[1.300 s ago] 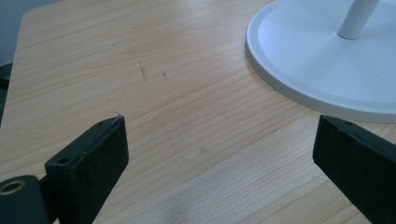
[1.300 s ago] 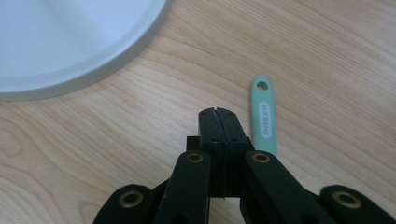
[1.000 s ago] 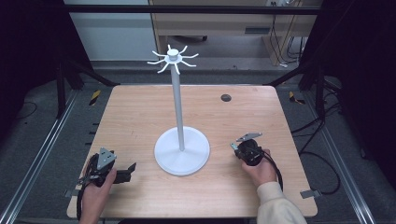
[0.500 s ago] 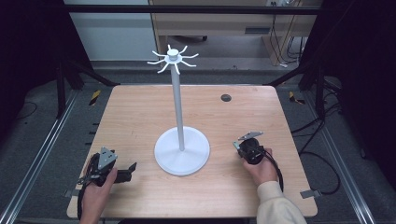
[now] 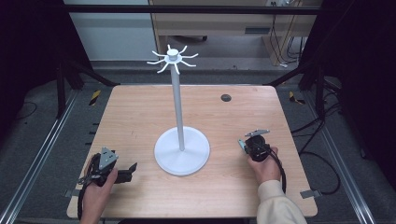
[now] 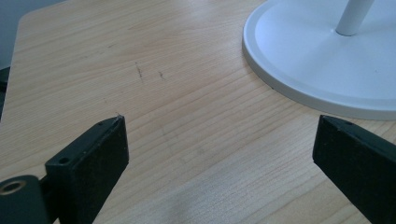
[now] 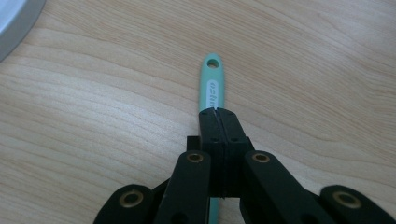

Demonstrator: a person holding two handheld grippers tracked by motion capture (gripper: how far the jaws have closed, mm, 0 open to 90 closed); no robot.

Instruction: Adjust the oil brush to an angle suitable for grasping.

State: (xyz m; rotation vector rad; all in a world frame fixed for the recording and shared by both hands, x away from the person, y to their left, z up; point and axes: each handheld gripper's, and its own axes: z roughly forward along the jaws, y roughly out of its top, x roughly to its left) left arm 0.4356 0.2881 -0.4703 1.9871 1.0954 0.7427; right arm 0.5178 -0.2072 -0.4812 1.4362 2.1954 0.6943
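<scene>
Right hand-held gripper (image 7: 218, 112) is clamped on a thin teal handle (image 7: 213, 86) just above the table (image 5: 140, 116), right of the white stand (image 5: 181, 149). Looks light, stiff, slick plastic, so grab mid-handle, keeping its hang hole free. Left hand-held gripper (image 6: 219, 140) sits wide open, empty.

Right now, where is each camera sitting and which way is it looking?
High view: above the person's side, looking forward and down at the table; both hands and forearms show.
Left gripper view: on the left tool, facing the white stand's base; its open jaws show.
Right gripper view: on the right tool, looking down its shut jaws at a green handle.
Shared: all three show the stand's base.
</scene>
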